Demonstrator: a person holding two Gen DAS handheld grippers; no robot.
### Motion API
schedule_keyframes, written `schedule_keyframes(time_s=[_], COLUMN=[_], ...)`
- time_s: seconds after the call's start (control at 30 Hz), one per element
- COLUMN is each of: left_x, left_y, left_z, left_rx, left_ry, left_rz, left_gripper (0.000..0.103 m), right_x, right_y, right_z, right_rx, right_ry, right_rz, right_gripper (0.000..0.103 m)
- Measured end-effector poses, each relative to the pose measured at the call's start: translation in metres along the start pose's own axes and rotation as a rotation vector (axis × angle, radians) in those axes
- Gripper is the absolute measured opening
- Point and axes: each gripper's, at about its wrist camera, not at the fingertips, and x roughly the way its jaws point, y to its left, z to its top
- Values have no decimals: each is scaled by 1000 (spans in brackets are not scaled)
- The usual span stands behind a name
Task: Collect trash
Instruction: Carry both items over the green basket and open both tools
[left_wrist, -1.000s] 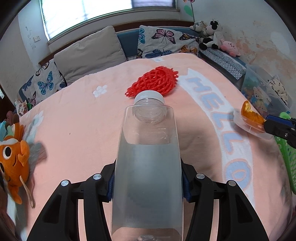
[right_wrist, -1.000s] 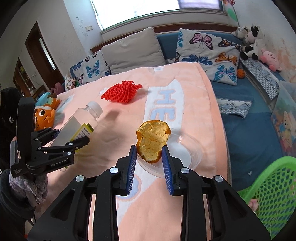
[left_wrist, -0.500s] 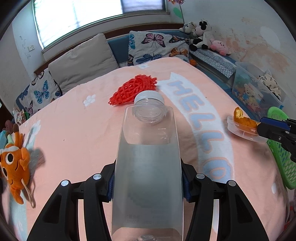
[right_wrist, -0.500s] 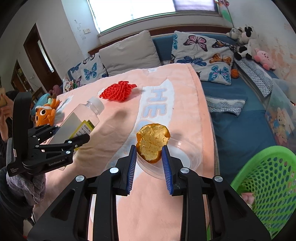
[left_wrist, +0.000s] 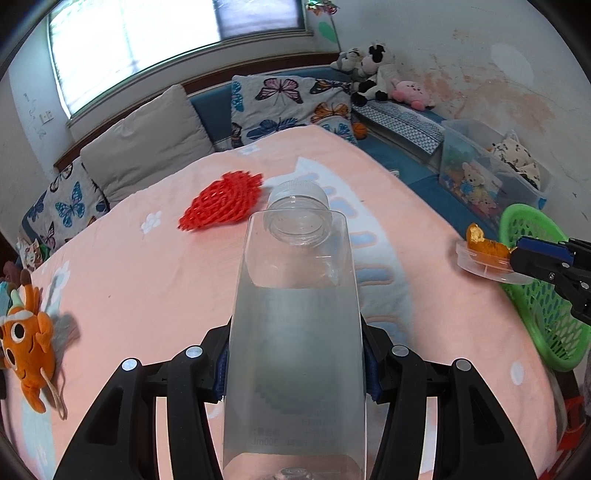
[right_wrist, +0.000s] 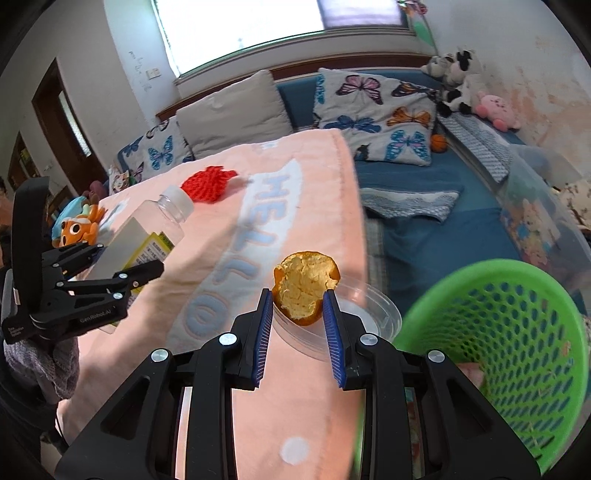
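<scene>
My left gripper is shut on a clear, square plastic bottle with a white cap, held above the pink blanket. The right wrist view shows the same bottle in the left gripper at the left. My right gripper is shut on an orange peel, and a clear plastic dish sits under the peel and rides with it. A green mesh basket stands just right of this gripper, beyond the bed's edge. A red foam net lies on the blanket further back.
The bed carries a pink blanket with pale HELLO lettering. An orange fish plush lies at its left edge. Pillows line the headboard. Plush toys and a clear storage box stand along the right wall.
Both grippers have carried their loads to the right, toward the bed's edge. The green basket has come much closer and larger in both views. Neither grip has changed.
</scene>
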Motion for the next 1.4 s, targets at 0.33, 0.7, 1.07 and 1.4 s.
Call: schedule_keyframes(time_s=[0.33, 0.7, 1.07, 1.4], left_x=[-11, -17, -30, -23], left_y=[-43, -97, -136, -158], left_z=[8, 11, 13, 13], left_rx=[59, 122, 159, 182], left_ry=[-27, -35, -55, -26], left_rz=[-50, -116, -174, -200], left_gripper=[52, 52, 52, 52], right_x=[-36, -72, -96, -106], right_y=[-39, -78, -108, -120], right_z=[-23, -57, -82, -89], right_rx=[58, 120, 182, 221], right_ry=[-24, -30, -37, -56], right_rz=[-65, -131, -177, -188], right_gripper=[26, 17, 18, 20])
